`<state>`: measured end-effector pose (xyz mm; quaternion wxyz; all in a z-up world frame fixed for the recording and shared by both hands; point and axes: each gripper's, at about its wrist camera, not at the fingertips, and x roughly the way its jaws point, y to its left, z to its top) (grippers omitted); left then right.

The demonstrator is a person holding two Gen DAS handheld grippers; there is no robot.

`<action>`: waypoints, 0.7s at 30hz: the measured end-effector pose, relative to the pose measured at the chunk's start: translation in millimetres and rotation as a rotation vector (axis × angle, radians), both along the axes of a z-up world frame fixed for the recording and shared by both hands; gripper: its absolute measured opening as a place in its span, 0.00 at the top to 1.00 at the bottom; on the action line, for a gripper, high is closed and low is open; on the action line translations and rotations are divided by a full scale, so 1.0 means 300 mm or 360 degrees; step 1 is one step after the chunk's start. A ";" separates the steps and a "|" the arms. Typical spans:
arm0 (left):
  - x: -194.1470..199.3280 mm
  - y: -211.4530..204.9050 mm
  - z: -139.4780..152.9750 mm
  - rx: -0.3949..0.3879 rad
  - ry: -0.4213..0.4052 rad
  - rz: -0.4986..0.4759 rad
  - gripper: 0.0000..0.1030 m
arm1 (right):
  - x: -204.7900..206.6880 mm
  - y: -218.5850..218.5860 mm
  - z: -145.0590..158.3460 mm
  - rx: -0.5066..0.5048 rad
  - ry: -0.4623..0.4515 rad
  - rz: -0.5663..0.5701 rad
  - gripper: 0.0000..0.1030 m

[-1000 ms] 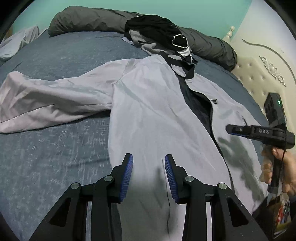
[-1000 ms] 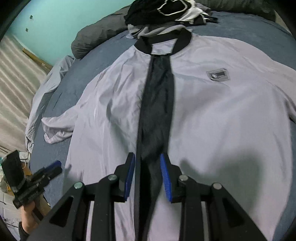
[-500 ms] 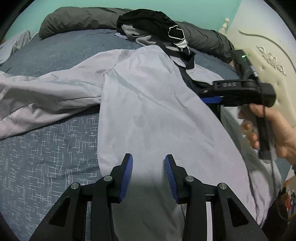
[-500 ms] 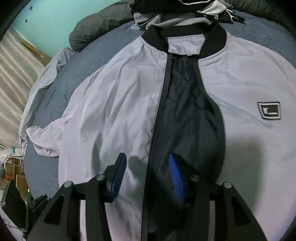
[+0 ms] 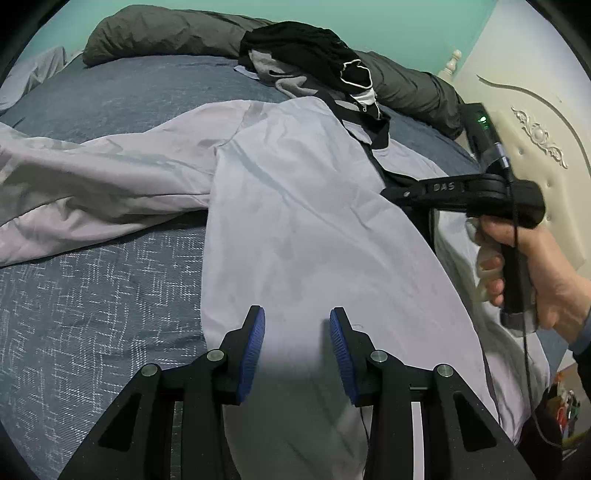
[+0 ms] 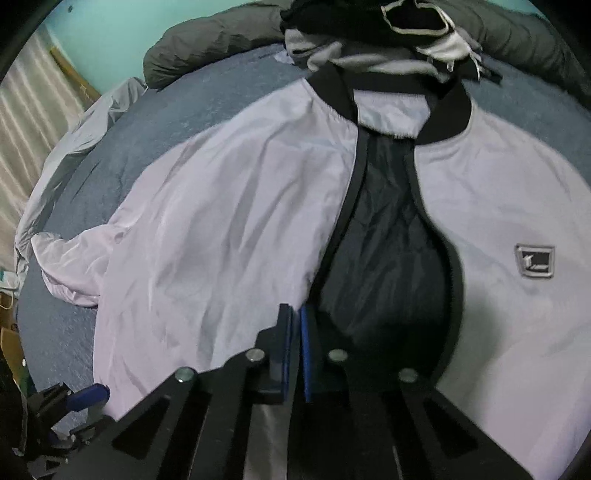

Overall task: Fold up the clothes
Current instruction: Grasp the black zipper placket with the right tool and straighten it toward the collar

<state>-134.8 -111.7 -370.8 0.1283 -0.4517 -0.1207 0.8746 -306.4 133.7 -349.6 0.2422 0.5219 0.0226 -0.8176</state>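
A pale grey jacket [image 5: 295, 221] with black collar and black front trim lies face up on the bed, its front partly open over the dark lining [image 6: 388, 258]. My left gripper [image 5: 297, 314] hovers open over the jacket's lower left panel, nothing between its blue pads. It also shows at the bottom left of the right wrist view as the left gripper [image 6: 79, 413]. My right gripper [image 6: 294, 314], held by a hand [image 5: 546, 280], is shut on the black front edge of the left panel. From the left wrist view the right gripper [image 5: 391, 192] meets that edge.
One sleeve [image 5: 92, 184] trails off to the left over the blue-grey bedspread [image 5: 92, 314]. A heap of dark clothes [image 5: 306, 55] and a rolled grey duvet [image 5: 166, 33] lie beyond the collar. A cream headboard [image 5: 535, 147] stands at the right.
My right gripper travelled in over the jacket's open front, opened wider, then closed on the black edge of the left panel. The left gripper stayed open and sank slightly.
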 end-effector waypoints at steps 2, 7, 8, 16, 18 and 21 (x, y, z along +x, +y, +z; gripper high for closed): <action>0.003 -0.004 0.001 -0.0004 0.0003 0.0003 0.61 | 0.006 0.012 0.039 0.0064 0.0057 -0.0019 0.97; 0.006 -0.012 0.001 0.0002 0.0007 0.0005 0.61 | 0.011 -0.003 0.055 0.0339 0.0177 -0.0022 0.97; 0.007 -0.014 0.001 0.0002 0.0007 0.0005 0.61 | -0.005 -0.009 0.033 0.0371 0.0137 -0.0033 0.97; 0.015 -0.033 -0.004 0.0004 0.0004 0.0013 0.61 | -0.055 0.072 0.036 0.0160 0.0111 -0.0197 0.91; 0.015 -0.031 -0.004 0.0005 0.0005 0.0009 0.61 | -0.061 0.105 0.072 0.0156 0.0171 -0.0243 0.91; 0.012 -0.027 -0.005 0.0007 0.0004 0.0008 0.61 | -0.089 0.149 0.111 0.0151 0.0224 -0.0316 0.91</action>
